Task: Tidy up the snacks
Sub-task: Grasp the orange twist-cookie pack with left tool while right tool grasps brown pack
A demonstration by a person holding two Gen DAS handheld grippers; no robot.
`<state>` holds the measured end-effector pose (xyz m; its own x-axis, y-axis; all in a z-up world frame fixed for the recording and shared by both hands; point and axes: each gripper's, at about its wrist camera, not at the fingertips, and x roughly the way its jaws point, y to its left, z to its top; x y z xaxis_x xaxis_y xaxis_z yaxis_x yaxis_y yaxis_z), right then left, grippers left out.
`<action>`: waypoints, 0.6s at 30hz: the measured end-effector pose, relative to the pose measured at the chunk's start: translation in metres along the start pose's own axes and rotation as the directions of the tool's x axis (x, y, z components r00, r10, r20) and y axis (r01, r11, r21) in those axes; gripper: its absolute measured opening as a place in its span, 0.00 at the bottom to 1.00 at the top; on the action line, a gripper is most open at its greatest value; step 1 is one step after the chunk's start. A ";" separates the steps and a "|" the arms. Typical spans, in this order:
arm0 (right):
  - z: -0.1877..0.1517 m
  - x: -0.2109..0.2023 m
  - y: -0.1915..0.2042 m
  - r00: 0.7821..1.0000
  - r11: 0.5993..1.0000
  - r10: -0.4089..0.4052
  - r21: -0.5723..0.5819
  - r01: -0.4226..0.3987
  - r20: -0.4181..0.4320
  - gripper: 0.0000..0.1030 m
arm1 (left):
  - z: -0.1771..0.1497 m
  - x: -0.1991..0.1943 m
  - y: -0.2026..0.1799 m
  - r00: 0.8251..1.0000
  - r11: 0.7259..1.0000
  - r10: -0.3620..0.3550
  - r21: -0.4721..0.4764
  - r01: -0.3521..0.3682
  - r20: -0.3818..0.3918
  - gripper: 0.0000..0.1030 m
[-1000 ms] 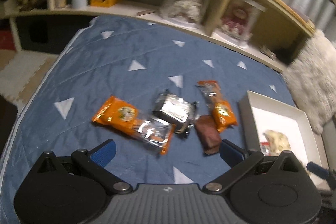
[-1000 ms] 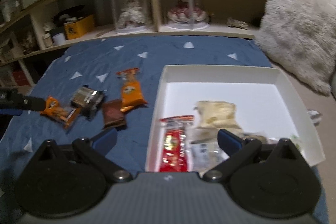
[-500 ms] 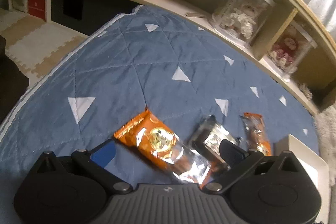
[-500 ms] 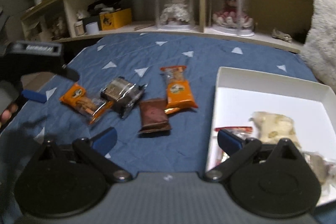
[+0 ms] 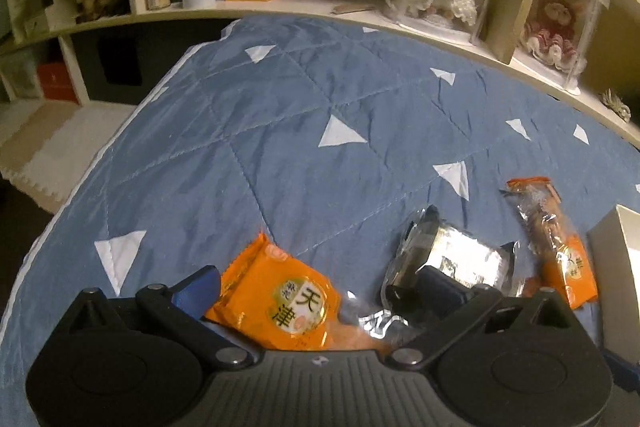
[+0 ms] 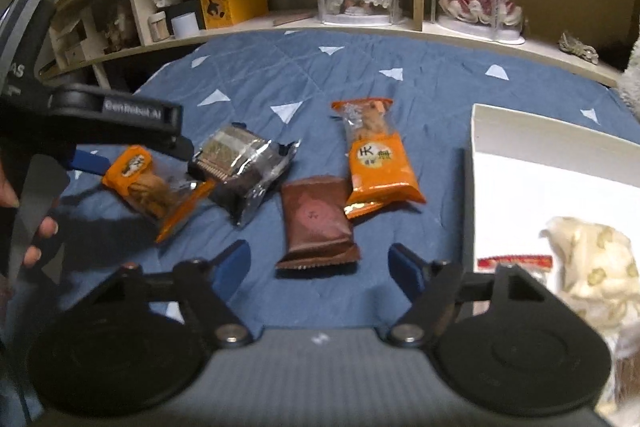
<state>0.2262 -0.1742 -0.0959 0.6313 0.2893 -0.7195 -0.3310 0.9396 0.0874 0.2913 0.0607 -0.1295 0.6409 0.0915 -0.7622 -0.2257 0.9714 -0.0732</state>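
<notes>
Both tongs stand spread over a blue quilt point(image 6: 420, 95): the left gripper point(image 5: 316, 291) straddles an orange snack packet point(image 5: 276, 299) without pressing it, and the right gripper point(image 6: 318, 263), whose jaws have just been closing, holds nothing, with a brown packet point(image 6: 314, 223) lying just beyond its fingertips. A silver packet point(image 6: 240, 167) and a second orange packet point(image 6: 376, 159) lie near. At right, a white box point(image 6: 520, 163) holds a pale cream bag point(image 6: 592, 267) and a red packet point(image 6: 516, 261).

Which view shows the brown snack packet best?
The right wrist view: the brown packet lies whole on the blue quilt, just ahead of the open right tongs. The left wrist view does not show it.
</notes>
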 end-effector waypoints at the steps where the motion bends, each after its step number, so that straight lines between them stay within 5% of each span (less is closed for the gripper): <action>1: 0.002 0.004 -0.001 1.000 1.000 -0.004 0.002 0.004 -0.004 0.74 | 0.000 0.000 0.000 1.000 1.000 0.002 0.008 -0.002 0.000 1.00; 11: 0.008 0.022 -0.001 1.000 1.000 0.014 -0.018 -0.015 -0.016 0.70 | -0.008 -0.007 0.004 0.996 0.996 0.028 0.091 -0.020 -0.090 1.00; 13: 0.005 0.026 0.001 0.999 0.999 0.004 -0.045 -0.005 -0.035 0.60 | -0.013 -0.009 0.003 0.993 0.993 0.026 0.119 -0.013 -0.111 1.00; 18: 0.001 0.021 0.005 0.999 0.997 -0.003 -0.080 0.000 -0.042 0.55 | -0.024 -0.019 0.008 0.989 0.988 0.023 0.154 -0.001 -0.144 1.00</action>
<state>0.2389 -0.1632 -0.1100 0.6021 0.2783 -0.7484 -0.3859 0.9220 0.0324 0.2595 0.0613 -0.1309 0.5229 0.0817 -0.8485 -0.1105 0.9935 0.0276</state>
